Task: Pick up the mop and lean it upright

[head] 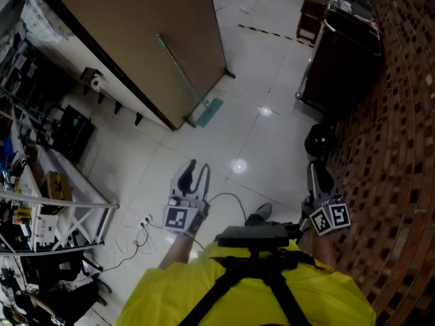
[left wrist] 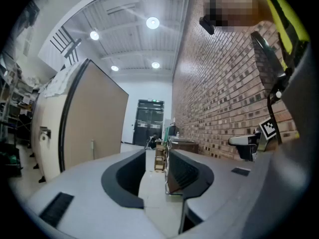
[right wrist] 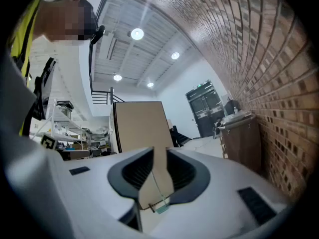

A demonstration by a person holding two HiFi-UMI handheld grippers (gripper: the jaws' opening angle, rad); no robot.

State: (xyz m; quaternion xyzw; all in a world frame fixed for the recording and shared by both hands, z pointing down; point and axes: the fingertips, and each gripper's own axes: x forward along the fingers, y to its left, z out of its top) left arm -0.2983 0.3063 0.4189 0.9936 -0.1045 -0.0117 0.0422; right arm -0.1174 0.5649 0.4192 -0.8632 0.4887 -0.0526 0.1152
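Left tool (left wrist: pixel 156 156) part-open, empty — right tool (right wrist: pixel 159 153) narrower, empty.

Glossy white floor (head: pixel 265 148) at centre; brown partition (head: pixel 136 39) upper left; brick wall (head: pixel 401 114) along right edge; dark cabinet (head: pixel 340 66) upper right; cluttered shelves (head: pixel 47 195) lower left.

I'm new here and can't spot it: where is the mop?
In the head view, the mop leans against the brown partition ahead, left of centre, its teal head on the white floor near the partition's corner.
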